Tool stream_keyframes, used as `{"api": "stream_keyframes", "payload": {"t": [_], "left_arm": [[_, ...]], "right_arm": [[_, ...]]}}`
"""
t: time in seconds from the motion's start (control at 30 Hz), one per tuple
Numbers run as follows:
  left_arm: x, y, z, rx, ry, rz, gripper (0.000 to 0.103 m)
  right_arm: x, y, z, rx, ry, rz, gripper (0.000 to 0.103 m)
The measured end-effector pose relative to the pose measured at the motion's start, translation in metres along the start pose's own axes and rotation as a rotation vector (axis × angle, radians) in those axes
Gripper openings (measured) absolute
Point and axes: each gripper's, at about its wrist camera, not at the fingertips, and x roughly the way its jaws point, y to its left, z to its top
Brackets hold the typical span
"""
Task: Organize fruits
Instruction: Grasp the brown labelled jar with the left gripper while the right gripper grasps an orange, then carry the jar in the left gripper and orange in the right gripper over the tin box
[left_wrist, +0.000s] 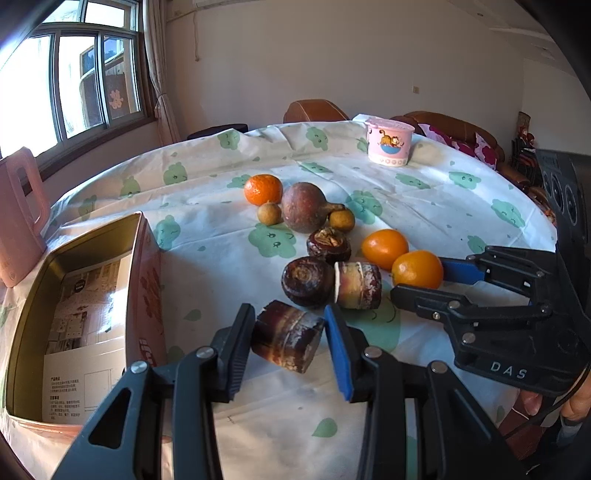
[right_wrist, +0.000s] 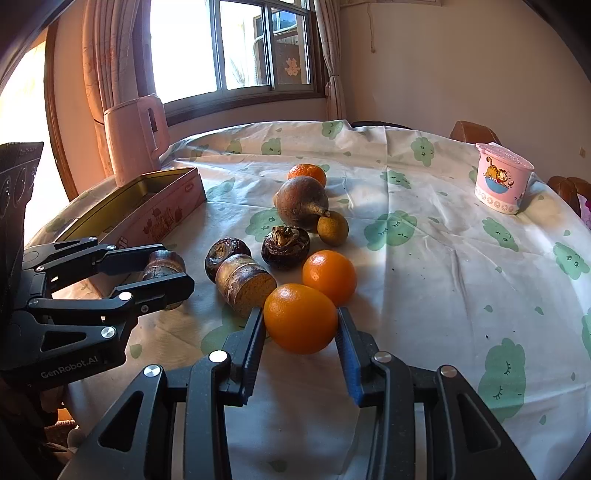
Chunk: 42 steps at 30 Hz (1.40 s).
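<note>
My left gripper (left_wrist: 288, 314) is shut on a short brown sugarcane piece (left_wrist: 288, 339) lying on the tablecloth; the right wrist view shows the same gripper (right_wrist: 173, 269) and piece (right_wrist: 162, 260). My right gripper (right_wrist: 300, 313) is shut on an orange (right_wrist: 299, 317), pads against both its sides, and it also shows in the left wrist view (left_wrist: 419, 278). Behind lie a second orange (right_wrist: 328, 277), another sugarcane piece (left_wrist: 358, 284), two dark water chestnuts (left_wrist: 306, 280), a brown round fruit (left_wrist: 303, 206), a mandarin (left_wrist: 263, 189) and two small longans (left_wrist: 269, 213).
An open pink tin box (left_wrist: 147, 280) with a gold inside and a paper sheet stands at the left, close to my left gripper. A pink jug (right_wrist: 133, 140) stands behind it by the window. A pink cartoon cup (right_wrist: 502, 184) sits far right. Chairs ring the round table.
</note>
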Motion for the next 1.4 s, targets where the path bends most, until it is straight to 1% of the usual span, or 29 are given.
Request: {"api": "stream_keyframes", "payload": {"t": [0.4,0.73,1.4], "left_arm": [[-0.018,-0.001,-0.003,0.004,-0.121,0.030,0.041],[-0.028,-0.001,-0.006,-0.004,-0.178,0.052,0.041],[-0.042,0.000,-0.011,-0.022,-0.272,0.077,0.041]], "right_arm": [[-0.008,0.000,-0.002,-0.001,-0.071,0.007,0.040],[-0.017,-0.001,-0.004,0.010,-0.137,0.027,0.040],[-0.024,-0.003,-0.009,0.007,-0.210,0.045,0.040]]}}
